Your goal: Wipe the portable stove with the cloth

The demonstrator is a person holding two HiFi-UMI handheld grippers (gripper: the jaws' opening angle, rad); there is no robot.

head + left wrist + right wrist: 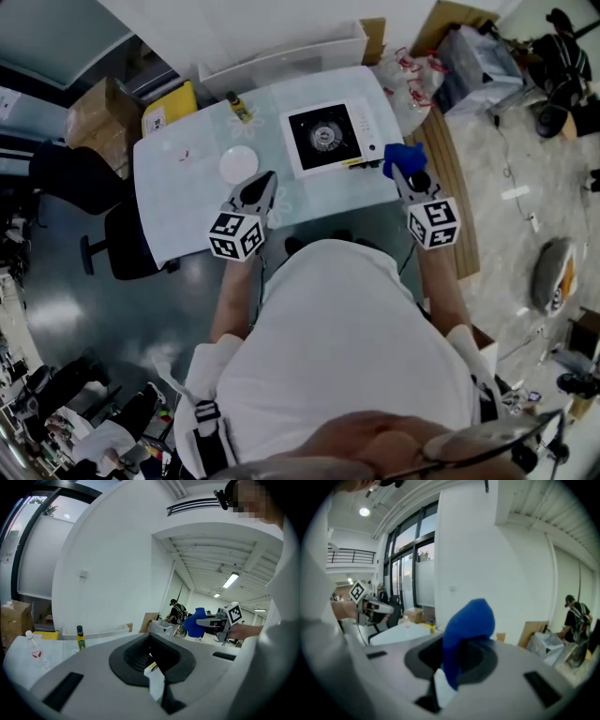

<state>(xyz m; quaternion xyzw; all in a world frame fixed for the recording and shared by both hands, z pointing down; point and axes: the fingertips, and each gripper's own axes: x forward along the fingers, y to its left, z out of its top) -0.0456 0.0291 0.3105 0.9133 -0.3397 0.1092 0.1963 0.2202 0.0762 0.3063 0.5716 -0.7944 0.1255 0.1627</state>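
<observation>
Right gripper [403,174] jaws were clenched on the blue cloth [404,154], held just beside the right edge of the portable stove [326,138]; contact with it couldn't be told. The stove sat on the glass worktop [183,211]. Left gripper [266,181] jaws were pressed together with nothing in them, hovering near the stove's front-left corner. 1 white disc [239,165] and 1 yellow bottle [240,109] stood left of the stove.
</observation>
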